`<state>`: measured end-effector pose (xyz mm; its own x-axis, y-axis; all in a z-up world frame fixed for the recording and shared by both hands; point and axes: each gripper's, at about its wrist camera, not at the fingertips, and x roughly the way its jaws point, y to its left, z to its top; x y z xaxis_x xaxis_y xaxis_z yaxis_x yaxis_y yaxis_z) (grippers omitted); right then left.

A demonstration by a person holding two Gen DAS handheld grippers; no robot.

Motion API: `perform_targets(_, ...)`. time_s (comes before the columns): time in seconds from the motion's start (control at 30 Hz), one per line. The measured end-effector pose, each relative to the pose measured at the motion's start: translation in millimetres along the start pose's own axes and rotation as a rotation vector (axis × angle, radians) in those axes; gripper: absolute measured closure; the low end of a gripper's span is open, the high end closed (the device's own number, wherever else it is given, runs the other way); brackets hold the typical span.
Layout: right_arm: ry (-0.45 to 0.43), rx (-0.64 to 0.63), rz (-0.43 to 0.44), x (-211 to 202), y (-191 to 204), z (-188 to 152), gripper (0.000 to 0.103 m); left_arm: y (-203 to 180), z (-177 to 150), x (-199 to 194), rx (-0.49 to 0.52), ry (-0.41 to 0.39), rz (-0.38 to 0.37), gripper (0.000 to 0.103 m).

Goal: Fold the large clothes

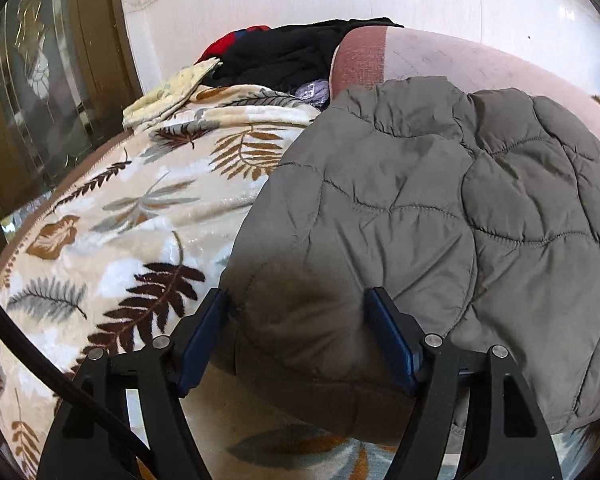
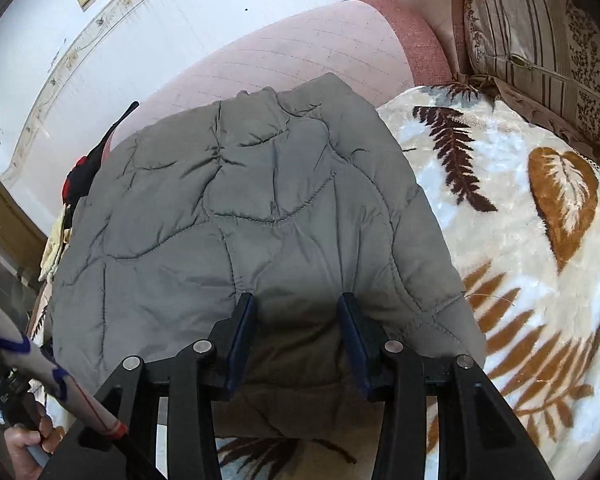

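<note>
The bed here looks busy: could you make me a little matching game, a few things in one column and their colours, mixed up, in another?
Things:
1. Padded jacket
2. Blanket
3. Pile of clothes by the wall
4. Sofa back

Colours:
A. Pink
B. Cream with brown and grey leaves
C. Grey
D. Black with some red

Pairs: 1-C, 2-B, 3-D, 4-A

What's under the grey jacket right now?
The jacket lies on the leaf-print blanket, which shows at its edges. Its far end laps onto the pink sofa back. Anything beneath its middle is covered.
</note>
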<state>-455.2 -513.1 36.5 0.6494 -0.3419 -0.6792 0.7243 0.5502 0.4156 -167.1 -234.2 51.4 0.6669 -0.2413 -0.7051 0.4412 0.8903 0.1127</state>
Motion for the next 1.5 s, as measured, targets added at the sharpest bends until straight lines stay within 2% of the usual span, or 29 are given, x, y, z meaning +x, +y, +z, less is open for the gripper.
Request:
perform_targets(0.1, -0.008, 0.017, 0.019, -6.0, -1.8, 3.0, 0.056, 12.1, 2.5, -2.8, -0.057, 0.009, -0.038, 0.031)
perform_targets(0.2, -0.085, 0.087, 0.041, -30.6, -13.0, 13.3, 0.056, 26.0, 8.4, -6.9, -0.103, -0.002, -0.023, 0.03)
perform_targets(0.23, -0.122, 0.093, 0.018, -39.8, -16.7, 17.4, 0.053, 34.7, 10.0, -7.5, -0.134, -0.004, -0.01, 0.025)
perform_targets(0.3, -0.19, 0.141, -0.069, -55.5, -31.2, 21.3, 0.037, 44.8, 11.5, -5.3, -0.171, 0.01, -0.007, 0.022)
perform_targets(0.33, -0.198, 0.176, -0.07, -58.7, -40.0, 21.0, 0.036, 50.6, 11.4, -2.0, -0.196, 0.031, -0.016, 0.02)
perform_targets(0.5, -0.11, 0.453, -0.042, -49.5, -88.4, 9.3, 0.036, 66.4, 8.0, 6.7, -0.301, 0.106, -0.075, 0.015)
perform_targets(0.57, -0.066, 0.538, 0.0, -41.7, -99.6, 3.0, 0.036, 71.8, 6.5, 9.0, -0.333, 0.123, -0.098, 0.014)
perform_targets(0.63, -0.048, 0.59, 0.033, -37.7, -105.3, -1.1, 0.036, 78.3, 4.6, 12.8, -0.379, 0.145, -0.131, 0.013)
perform_targets(0.73, -0.03, 0.603, 0.059, -34.4, -101.1, -2.9, 0.036, 81.8, 2.3, 16.6, -0.419, 0.169, -0.166, 0.013)
perform_targets(0.8, -0.04, 0.585, 0.05, -35.4, -98.8, -1.7, 0.036, 81.8, 2.6, 15.8, -0.419, 0.165, -0.165, 0.013)
perform_targets(0.9, -0.127, 0.486, -0.046, -53.1, -88.8, 5.2, 0.036, 74.5, 5.3, 5.5, -0.374, 0.114, -0.117, 0.013)
perform_targets(0.97, -0.2, 0.369, -0.091, -66.8, -69.9, 12.3, 0.036, 66.1, 8.0, -5.8, -0.325, 0.055, -0.064, 0.013)
perform_targets(1.07, -0.28, 0.16, -0.071, -77.4, -27.2, 14.1, 0.036, 38.9, 9.5, -33.8, -0.213, -0.082, 0.0, 0.013)
perform_targets(1.1, -0.279, 0.091, -0.045, -75.4, -11.9, 12.4, 0.037, 22.6, 8.1, -45.1, -0.153, -0.133, -0.003, 0.013)
perform_targets(1.17, -0.245, -0.014, 0.011, -67.5, 14.2, 3.5, 0.038, -3.6, 3.6, -56.5, -0.053, -0.177, -0.039, 0.013)
perform_targets(1.23, -0.207, -0.087, 0.03, -58.7, 33.1, -5.3, 0.038, -22.8, -1.1, -56.9, 0.013, -0.169, -0.063, 0.013)
perform_targets(1.37, -0.117, -0.168, -0.009, -34.4, 48.4, -20.7, 0.038, -42.4, -13.8, -40.8, 0.07, -0.113, -0.062, 0.013)
perform_targets(1.5, -0.052, -0.173, -0.046, -14.6, 44.1, -25.5, 0.038, -41.8, -16.5, -32.1, 0.063, -0.097, -0.066, 0.013)
